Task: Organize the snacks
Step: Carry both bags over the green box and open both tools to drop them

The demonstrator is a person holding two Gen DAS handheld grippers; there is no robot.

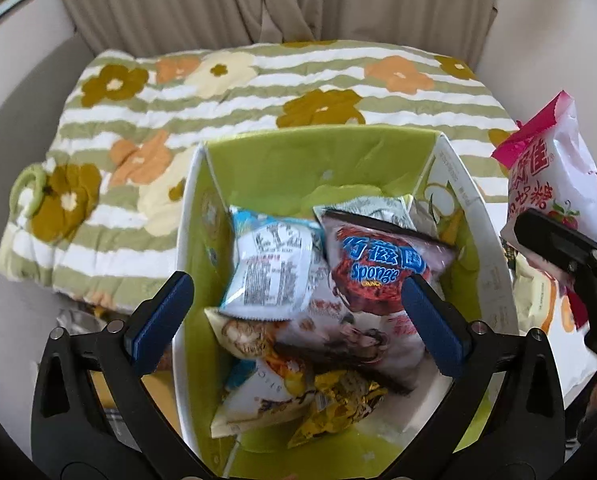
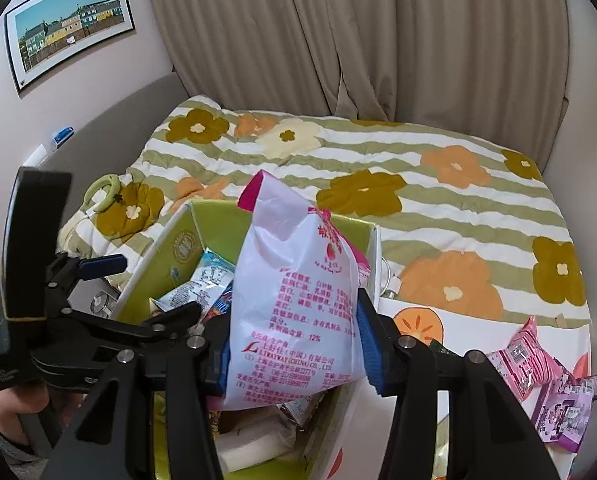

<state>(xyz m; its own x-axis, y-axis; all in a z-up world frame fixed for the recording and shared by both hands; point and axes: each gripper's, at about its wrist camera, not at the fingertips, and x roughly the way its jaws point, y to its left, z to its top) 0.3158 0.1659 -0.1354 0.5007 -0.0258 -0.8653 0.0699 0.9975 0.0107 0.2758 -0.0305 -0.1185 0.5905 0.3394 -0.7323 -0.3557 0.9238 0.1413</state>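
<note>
Behind white candy bag (image 2: 294, 304), box (image 2: 158, 256) contents hidden.

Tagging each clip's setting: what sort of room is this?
Probably a bedroom at home: a floral striped quilt spread as on a bed, long beige curtains behind it, and a framed picture on the wall.

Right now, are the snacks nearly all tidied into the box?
Partly. Several packets already lie in the green box, like the Sponge bag and a white-and-blue packet. The left tongs hang open and empty over them. The right tongs are squeezing a white-and-pink candy bag above the box, not dropped in yet. At least two pink packets wait outside on the table.
</note>
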